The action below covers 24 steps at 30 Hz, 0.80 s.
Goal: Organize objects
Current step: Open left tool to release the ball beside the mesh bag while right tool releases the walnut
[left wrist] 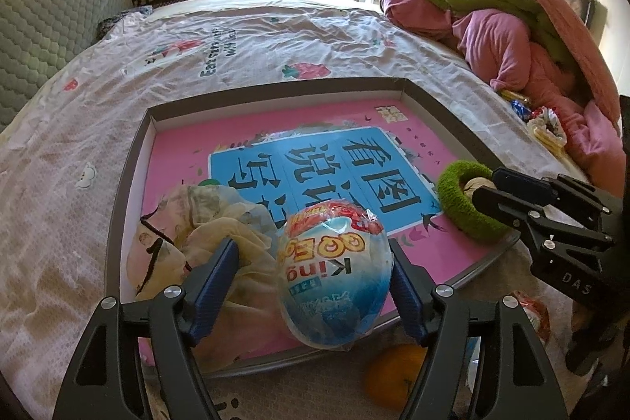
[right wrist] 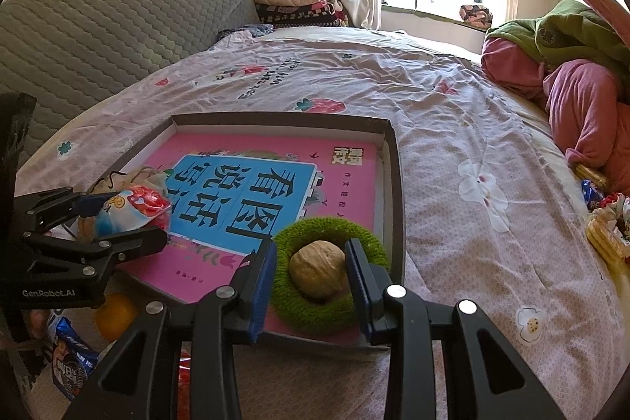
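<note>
Left gripper: its jaws are standing wide apart around the egg-shaped snack packet; the right pad is touching or nearly touching the packet's side, while the left pad is standing clear of it, so it is not clamping it.
Right gripper: its jaws are standing open on either side of the walnut, with a gap showing between each pad and the shell; it is gripping nothing.
Egg-shaped snack packet: it is sitting in the near left part of the tray, printed in blue, white and red, just beside the crumpled cloth pouch.
Walnut: it is resting inside the green fuzzy ring, which is lying at the near right corner of the tray, on the book.
Pink book: it is lying flat in the tray, filling most of its floor, with a blue panel of large characters.
Tray: it is sitting on the bed sheet, shallow and dark-rimmed.
Orange: it is lying outside the tray, just in front of its near edge.
Snack packets: they are lying near the orange, outside the tray, partly hidden by the left gripper.
Pile of blankets: pink and green, it is heaped at the right side of the bed, well apart from the tray.
</note>
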Each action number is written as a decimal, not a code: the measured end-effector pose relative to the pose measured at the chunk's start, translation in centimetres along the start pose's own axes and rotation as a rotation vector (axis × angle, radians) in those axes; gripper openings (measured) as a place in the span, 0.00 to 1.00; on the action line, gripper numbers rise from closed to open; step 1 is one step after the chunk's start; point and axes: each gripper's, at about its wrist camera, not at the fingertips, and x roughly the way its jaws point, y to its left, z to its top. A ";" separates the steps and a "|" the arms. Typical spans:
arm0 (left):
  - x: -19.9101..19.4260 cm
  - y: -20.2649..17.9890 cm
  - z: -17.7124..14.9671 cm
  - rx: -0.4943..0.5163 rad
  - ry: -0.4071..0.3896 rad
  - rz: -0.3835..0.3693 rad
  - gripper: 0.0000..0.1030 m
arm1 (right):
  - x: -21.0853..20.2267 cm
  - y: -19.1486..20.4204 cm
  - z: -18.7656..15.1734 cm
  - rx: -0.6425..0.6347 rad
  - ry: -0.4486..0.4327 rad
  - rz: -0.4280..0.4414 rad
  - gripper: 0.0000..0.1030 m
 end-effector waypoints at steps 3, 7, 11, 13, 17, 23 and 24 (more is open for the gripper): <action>0.0 -0.2 0.0 0.011 -0.001 0.005 0.73 | 0.0 0.0 0.0 -0.002 0.000 0.000 0.35; 0.0 -0.5 0.0 0.019 0.000 -0.001 0.74 | 0.0 0.0 0.0 -0.001 0.000 -0.001 0.35; -0.3 -0.6 0.0 0.023 -0.006 -0.009 0.76 | 0.0 0.0 0.0 0.007 -0.001 0.002 0.35; -0.3 -0.7 0.0 0.024 -0.007 -0.007 0.76 | -0.1 0.0 0.0 0.009 -0.001 0.002 0.35; -0.6 -0.7 0.1 0.020 -0.010 -0.009 0.76 | -0.1 0.0 0.0 0.009 -0.002 0.003 0.35; -1.2 -0.5 0.6 0.002 -0.018 -0.017 0.76 | -0.3 0.1 0.0 0.009 -0.009 0.016 0.35; -1.3 -0.4 0.6 -0.001 -0.019 -0.017 0.76 | -0.4 0.1 0.0 0.008 -0.009 0.018 0.38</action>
